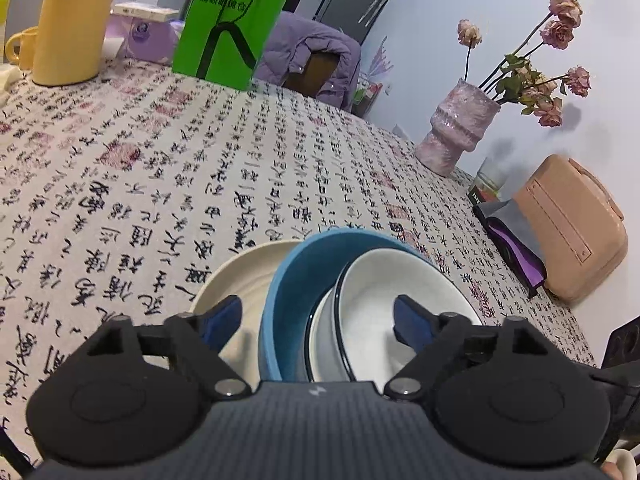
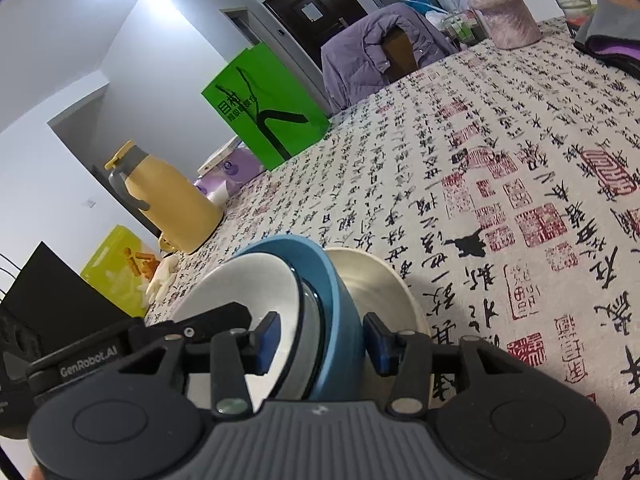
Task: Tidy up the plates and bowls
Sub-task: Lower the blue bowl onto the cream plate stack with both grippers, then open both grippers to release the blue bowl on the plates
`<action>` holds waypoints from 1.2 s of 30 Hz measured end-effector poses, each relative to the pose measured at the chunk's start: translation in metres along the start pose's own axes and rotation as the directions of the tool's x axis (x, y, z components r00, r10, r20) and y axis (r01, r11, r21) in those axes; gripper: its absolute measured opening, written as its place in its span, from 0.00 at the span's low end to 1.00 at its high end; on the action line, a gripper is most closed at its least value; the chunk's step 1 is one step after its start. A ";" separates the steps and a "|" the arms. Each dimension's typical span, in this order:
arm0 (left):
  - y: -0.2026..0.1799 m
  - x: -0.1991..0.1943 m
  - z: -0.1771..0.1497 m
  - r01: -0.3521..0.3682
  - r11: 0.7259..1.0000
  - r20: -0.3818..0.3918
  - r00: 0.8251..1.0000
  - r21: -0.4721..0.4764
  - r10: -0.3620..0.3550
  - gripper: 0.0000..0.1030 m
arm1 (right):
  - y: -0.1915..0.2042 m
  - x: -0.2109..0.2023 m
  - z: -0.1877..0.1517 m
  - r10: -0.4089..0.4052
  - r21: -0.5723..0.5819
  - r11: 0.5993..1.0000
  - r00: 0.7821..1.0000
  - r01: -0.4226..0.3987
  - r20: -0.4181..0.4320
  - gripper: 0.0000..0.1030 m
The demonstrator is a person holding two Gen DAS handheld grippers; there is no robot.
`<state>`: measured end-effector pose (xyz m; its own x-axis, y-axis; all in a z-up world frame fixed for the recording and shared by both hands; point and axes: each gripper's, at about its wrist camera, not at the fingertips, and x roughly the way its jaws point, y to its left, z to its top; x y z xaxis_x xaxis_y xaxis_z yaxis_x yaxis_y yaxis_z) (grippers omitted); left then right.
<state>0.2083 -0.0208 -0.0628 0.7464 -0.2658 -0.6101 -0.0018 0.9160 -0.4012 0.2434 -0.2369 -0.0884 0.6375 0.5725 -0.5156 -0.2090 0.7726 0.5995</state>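
Both grippers sit over the same stack of dishes. My left gripper [image 1: 318,322] stands wide open, its blue pads [image 1: 412,328] clear of the crockery on either side; nothing is held. My right gripper [image 2: 318,338] is about half open, straddling the wall of the blue bowl [image 2: 332,280]. One pad lies inside the dishes and the other just outside the blue wall, and I cannot tell whether either pad touches it.

The blue bowl [image 1: 296,276] rests tilted on the cream plate [image 1: 236,272], and the white bowl with a dark rim [image 1: 384,296] is nested inside the blue one, also tilted. From the right wrist view the white bowl [image 2: 240,288] fills the blue one, and the cream plate [image 2: 380,284] shows beyond it. The whole stack sits on the counter [image 1: 200,160], which is covered by a cloth printed with black calligraphy and red seals.

Farther off on the counter stand a pink vase [image 1: 460,132] of dried roses [image 1: 560,32], a beige case [image 1: 576,228] and a dark purple-lined pouch [image 1: 516,248]. At the far side are a yellow thermos jug [image 1: 76,20] and an upright green book [image 1: 236,24]. A purple jacket [image 1: 312,56] hangs over a chair beyond the counter.
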 end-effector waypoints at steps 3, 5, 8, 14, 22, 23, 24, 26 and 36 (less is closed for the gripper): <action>-0.001 -0.005 0.001 -0.005 1.000 0.025 1.000 0.008 0.005 0.97 | 0.004 -0.006 0.001 -0.005 -0.024 1.000 1.000 0.005 0.024 0.61; -0.002 -0.010 0.001 -0.014 1.000 0.053 0.999 0.022 0.013 1.00 | 0.005 -0.010 0.002 -0.006 -0.034 0.999 0.999 0.008 0.037 0.66; -0.004 -0.018 0.000 -0.025 0.999 0.092 0.996 0.038 0.021 1.00 | 0.006 -0.015 0.001 0.000 -0.045 0.999 0.999 0.002 0.054 0.70; -0.002 -0.027 -0.003 -0.040 0.999 0.132 0.991 0.030 0.035 1.00 | 0.011 -0.026 -0.002 0.030 -0.069 0.997 0.995 -0.024 0.090 0.90; 0.001 -0.045 -0.008 -0.061 0.998 0.200 0.978 0.028 0.054 1.00 | 0.025 -0.039 -0.007 0.045 -0.128 0.991 0.990 -0.028 0.132 1.00; 0.001 -0.048 -0.009 -0.066 0.997 0.208 0.976 0.029 0.058 1.00 | 0.026 -0.041 -0.008 0.044 -0.130 0.991 0.990 -0.026 0.138 1.00; 0.001 -0.050 -0.009 -0.070 0.997 0.216 0.975 0.028 0.062 1.00 | 0.027 -0.042 -0.008 0.042 -0.132 0.991 0.989 -0.023 0.143 1.00; 0.002 -0.055 -0.010 -0.077 0.997 0.228 0.971 0.027 0.069 1.00 | 0.029 -0.046 -0.010 0.037 -0.140 0.990 0.988 -0.016 0.152 1.00; -0.001 -0.083 -0.021 -0.114 0.991 0.292 0.952 0.068 0.089 1.00 | 0.047 -0.064 -0.023 0.000 -0.213 0.976 0.979 0.044 0.205 1.00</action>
<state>0.1327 -0.0060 -0.0261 0.9048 -0.0839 -0.4174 -0.0411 0.9586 -0.2817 0.1756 -0.2306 -0.0412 0.7757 0.5045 -0.3792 -0.3335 0.8378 0.4323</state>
